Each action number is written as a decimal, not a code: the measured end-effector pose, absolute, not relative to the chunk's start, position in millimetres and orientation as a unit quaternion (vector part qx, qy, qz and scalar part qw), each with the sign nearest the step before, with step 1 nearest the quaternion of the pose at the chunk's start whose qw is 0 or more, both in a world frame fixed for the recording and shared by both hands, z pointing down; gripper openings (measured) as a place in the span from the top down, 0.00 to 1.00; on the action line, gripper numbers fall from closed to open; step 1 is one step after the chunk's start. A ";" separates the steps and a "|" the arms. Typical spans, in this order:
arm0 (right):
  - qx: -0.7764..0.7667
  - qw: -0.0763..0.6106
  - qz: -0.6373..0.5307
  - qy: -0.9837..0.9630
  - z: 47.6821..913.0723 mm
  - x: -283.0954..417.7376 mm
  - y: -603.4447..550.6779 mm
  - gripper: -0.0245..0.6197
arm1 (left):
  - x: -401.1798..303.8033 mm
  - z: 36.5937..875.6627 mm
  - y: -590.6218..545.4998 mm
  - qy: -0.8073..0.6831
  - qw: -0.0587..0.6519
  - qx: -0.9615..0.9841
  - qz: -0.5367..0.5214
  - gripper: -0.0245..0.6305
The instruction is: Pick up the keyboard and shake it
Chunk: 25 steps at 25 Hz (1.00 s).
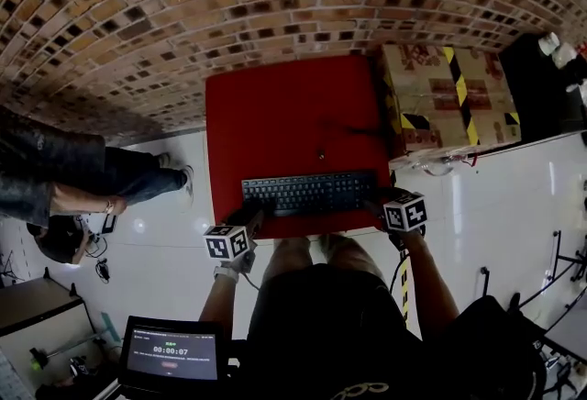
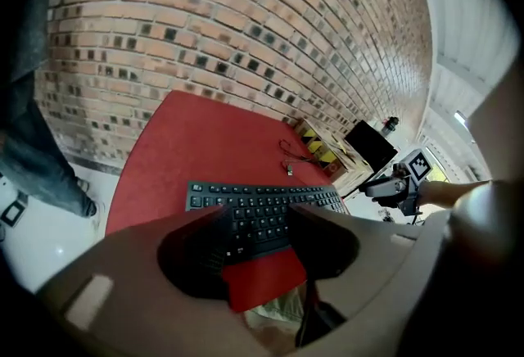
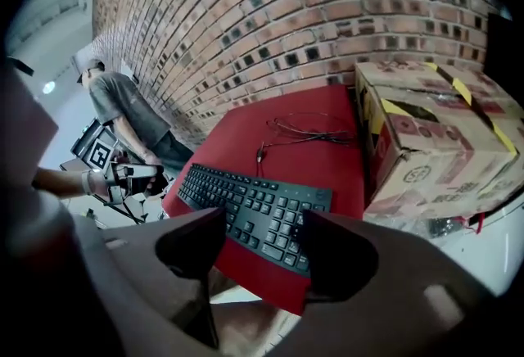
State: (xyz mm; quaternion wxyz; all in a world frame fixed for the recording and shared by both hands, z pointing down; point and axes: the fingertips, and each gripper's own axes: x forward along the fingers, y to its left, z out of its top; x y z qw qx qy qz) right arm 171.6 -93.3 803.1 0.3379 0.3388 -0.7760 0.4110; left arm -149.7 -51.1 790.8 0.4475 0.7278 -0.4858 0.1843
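- Red flat-topped bench (image 1: 275, 114) carries the flat black rectangular keyboard (image 1: 310, 192). It lies close to the person's edge, with its long axis running left to right.
- Left gripper (image 1: 249, 224): its fingers (image 2: 196, 253) stand apart and grip nothing. The keyboard's left part lies just ahead of and below them, and its near edge shows in the gap.
- The keyboard spans the space between the two pairs of fingers, so each hand looks about equally near its own end.
- Right gripper (image 1: 383, 210): its fingers (image 3: 340, 253) are likewise spread and empty, with the keyboard's right end just ahead and below.
- The coming move looks like a two-ended pinch. Each pair of fingers would go forward and down over the near long edge.
- Right of those fingers, a brown cardboard box with yellow-and-black tape (image 1: 445, 95) stands just beside the bench. A thin dark cable (image 1: 348, 127) lies beyond the keyboard.
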 end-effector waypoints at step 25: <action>0.342 0.453 0.416 -0.711 900.2 176.7 -115.6 0.36 | -172.7 897.2 -78.1 -0.431 0.514 0.679 0.297 0.48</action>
